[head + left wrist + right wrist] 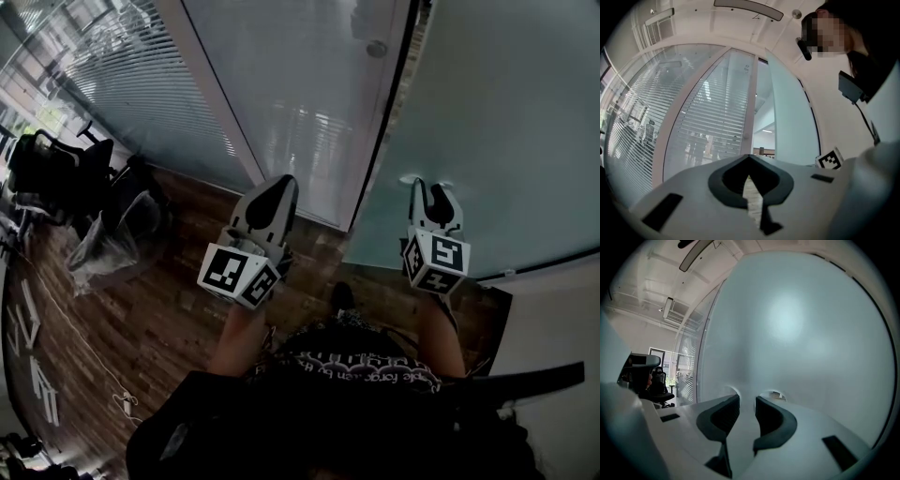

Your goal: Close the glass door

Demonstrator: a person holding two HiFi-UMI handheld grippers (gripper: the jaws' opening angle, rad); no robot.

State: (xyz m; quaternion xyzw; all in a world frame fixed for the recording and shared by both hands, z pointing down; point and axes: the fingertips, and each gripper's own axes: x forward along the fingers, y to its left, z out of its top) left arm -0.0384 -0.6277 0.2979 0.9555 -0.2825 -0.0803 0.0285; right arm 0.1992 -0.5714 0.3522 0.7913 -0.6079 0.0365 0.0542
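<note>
The frosted glass door (497,122) fills the right of the head view and nearly all of the right gripper view (801,333). My right gripper (427,186) (747,397) is open with nothing between its fingers. Its tips are at the door's surface and mirrored in it; whether they touch I cannot tell. The left gripper (279,185) (749,157) is shut and empty, held apart from the glass. It points at the fixed pane with blinds (712,117) and the gap (764,136) beside the door's edge (382,141).
Black office chairs (47,169) and a plastic-wrapped object (112,239) stand on the wooden floor (169,319) at the left. A round fitting (376,48) sits on the pale frame post by the door edge. My own foot (343,296) is close to the threshold.
</note>
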